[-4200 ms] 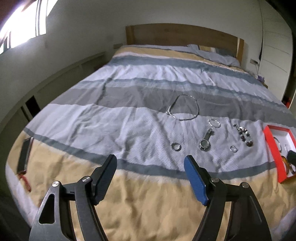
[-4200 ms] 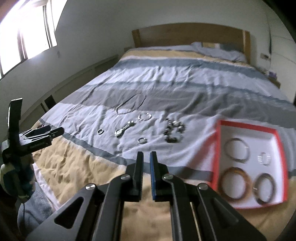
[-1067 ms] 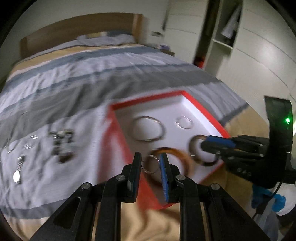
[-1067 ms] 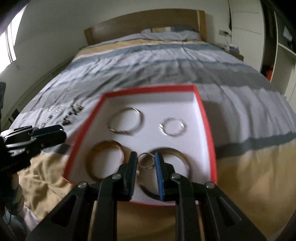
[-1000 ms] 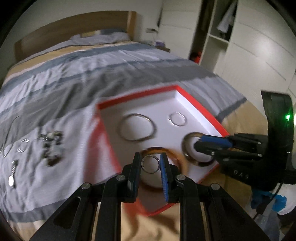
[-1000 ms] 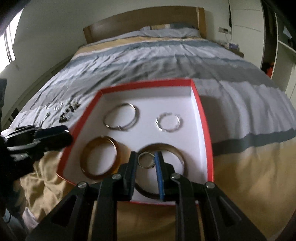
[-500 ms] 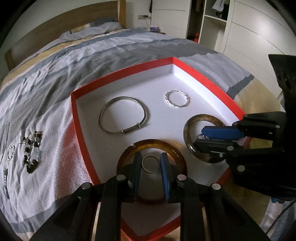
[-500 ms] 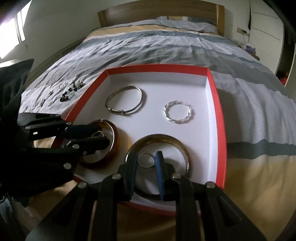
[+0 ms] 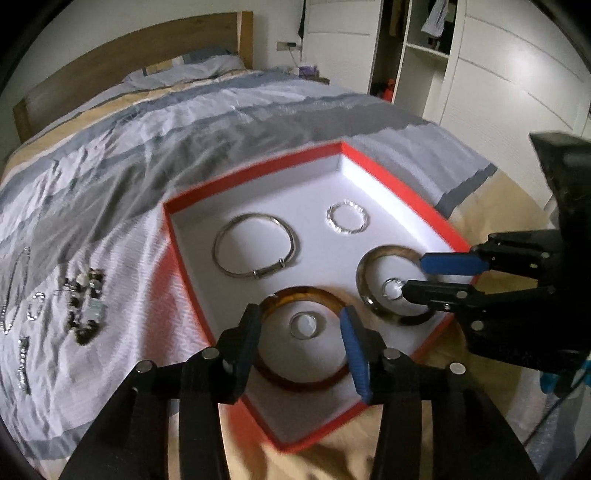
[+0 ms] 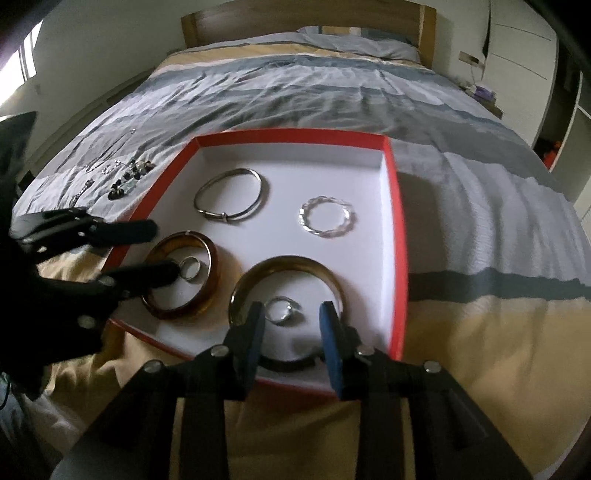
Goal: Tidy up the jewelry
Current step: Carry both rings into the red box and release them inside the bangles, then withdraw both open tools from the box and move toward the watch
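A red box with a white floor (image 9: pixel 258 173) (image 10: pixel 393 206) lies on the bed. My left gripper (image 9: pixel 301 323) is open; a silver ring (image 9: pixel 303 325) lies between its jaws inside the amber bangle (image 9: pixel 295 380). My right gripper (image 10: pixel 291 314) is open; another silver ring (image 10: pixel 282 310) lies between its jaws inside the brown bangle (image 10: pixel 295 263). A silver bangle (image 9: pixel 255 249) (image 10: pixel 231 199) and a twisted silver bracelet (image 9: pixel 348 221) (image 10: pixel 325 220) lie further back in the box. Each gripper shows in the other's view: the right one (image 9: pixel 417 275), the left one (image 10: pixel 162 251).
Loose jewelry lies on the bedspread left of the box: a bead bracelet (image 9: pixel 83 301) (image 10: pixel 129 179), a small ring (image 9: pixel 35 310), a watch (image 9: pixel 23 363) and a chain necklace (image 9: pixel 14 284). White wardrobes (image 9: pixel 498 74) stand to the right. The headboard (image 10: pixel 306 16) is at the far end.
Both grippers have opened and let go of their rings, which now lie inside the two bangles in the box. Both grippers have drawn back slightly.
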The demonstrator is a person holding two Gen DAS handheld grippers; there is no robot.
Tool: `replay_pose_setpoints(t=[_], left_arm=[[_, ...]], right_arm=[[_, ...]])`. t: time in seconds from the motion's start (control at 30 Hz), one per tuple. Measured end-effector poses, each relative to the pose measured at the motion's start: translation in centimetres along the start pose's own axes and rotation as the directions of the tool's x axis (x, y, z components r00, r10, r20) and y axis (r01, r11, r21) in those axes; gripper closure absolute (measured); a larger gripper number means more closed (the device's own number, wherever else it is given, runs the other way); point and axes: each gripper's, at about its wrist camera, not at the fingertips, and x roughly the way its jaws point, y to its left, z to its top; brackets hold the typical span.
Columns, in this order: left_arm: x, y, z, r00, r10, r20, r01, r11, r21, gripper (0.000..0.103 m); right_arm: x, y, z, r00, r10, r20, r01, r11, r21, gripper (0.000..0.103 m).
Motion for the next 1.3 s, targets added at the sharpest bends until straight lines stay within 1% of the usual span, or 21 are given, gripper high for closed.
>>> replay_pose_setpoints(t=[0.17, 0.23, 0.3, 0.33, 0.37, 0.47, 0.53, 0.6, 0.63, 0.77, 0.8, 0.93, 1.0, 1.03, 1.1, 1.2, 1.3], left_arm=[[-4.8, 0.6, 0.3, 0.998, 0.015, 0.069, -0.013, 0.999, -0.034, 0.059], [-7.2, 1.1, 0.2, 0.994, 0.038, 0.1, -0.033, 0.998, -0.054, 0.059], [-9.2, 1.5, -0.3, 0.992, 0.064, 0.105, -0.058, 0.997, -0.059, 0.059], [-10.3, 1.8, -0.7, 0.992, 0.081, 0.101, -0.075, 0.995, -0.065, 0.058], [-11.2, 2.2, -1.1, 0.991, 0.094, 0.093, -0.087, 0.994, -0.073, 0.054], [-14.5, 2.8, -2.8, 0.987, 0.127, 0.094, -0.117, 0.988, -0.099, 0.052], [-16.8, 3.2, -4.3, 0.982, 0.157, 0.106, -0.144, 0.983, -0.115, 0.047], [-19.1, 3.8, -6.1, 0.976, 0.187, 0.112, -0.17, 0.975, -0.143, 0.04], [-20.1, 4.1, -7.0, 0.974, 0.197, 0.113, -0.178, 0.971, -0.16, 0.039], [-23.9, 5.8, -10.7, 0.964, 0.241, 0.109, -0.21, 0.948, -0.238, 0.037], [-24.7, 6.2, -11.4, 0.961, 0.256, 0.11, -0.222, 0.942, -0.251, 0.035], [-27.9, 8.5, -14.6, 0.942, 0.315, 0.112, -0.265, 0.908, -0.323, 0.033], [-29.4, 9.5, -15.8, 0.927, 0.356, 0.118, -0.295, 0.887, -0.354, 0.033], [-30.2, 10.0, -16.5, 0.915, 0.383, 0.126, -0.316, 0.875, -0.366, 0.033], [-31.2, 10.8, -17.5, 0.906, 0.402, 0.135, -0.326, 0.864, -0.385, 0.033], [-32.3, 11.9, -18.7, 0.896, 0.423, 0.133, -0.341, 0.849, -0.403, 0.033], [-32.7, 12.6, -19.7, 0.892, 0.437, 0.112, -0.357, 0.836, -0.417, 0.033]], right_arm=[[-3.9, 0.2, 0.1, 0.998, -0.022, 0.054, 0.021, 1.0, 0.018, 0.074], [-5.7, 0.5, 0.1, 0.997, -0.027, 0.076, 0.025, 0.999, 0.021, 0.074], [-8.0, 1.0, -0.1, 0.994, -0.03, 0.109, 0.027, 0.999, 0.028, 0.074], [-8.9, 1.3, -0.3, 0.992, -0.028, 0.122, 0.024, 0.999, 0.032, 0.074], [-9.8, 1.5, -0.4, 0.991, -0.024, 0.134, 0.019, 0.999, 0.036, 0.074], [-12.8, 2.9, -1.2, 0.985, -0.012, 0.174, 0.005, 0.999, 0.044, 0.074], [-14.4, 3.9, -1.8, 0.981, -0.003, 0.193, -0.006, 0.999, 0.046, 0.074], [-15.9, 5.0, -2.6, 0.978, 0.007, 0.21, -0.018, 0.999, 0.05, 0.074], [-16.4, 5.4, -2.9, 0.976, 0.012, 0.215, -0.023, 0.998, 0.052, 0.074], [-18.6, 7.6, -4.4, 0.973, 0.026, 0.23, -0.038, 0.998, 0.049, 0.074], [-18.8, 7.9, -4.6, 0.972, 0.027, 0.231, -0.04, 0.998, 0.048, 0.074], [-20.2, 9.5, -5.4, 0.969, 0.032, 0.246, -0.044, 0.998, 0.044, 0.074], [-20.8, 10.4, -5.6, 0.967, 0.032, 0.253, -0.044, 0.998, 0.042, 0.074], [-20.9, 10.7, -5.7, 0.966, 0.035, 0.255, -0.047, 0.998, 0.041, 0.074], [-21.3, 11.4, -5.9, 0.965, 0.039, 0.26, -0.05, 0.998, 0.036, 0.074], [-21.4, 12.5, -5.8, 0.962, 0.05, 0.267, -0.061, 0.998, 0.032, 0.074], [-21.2, 13.4, -5.4, 0.962, 0.062, 0.267, -0.07, 0.997, 0.023, 0.074]])
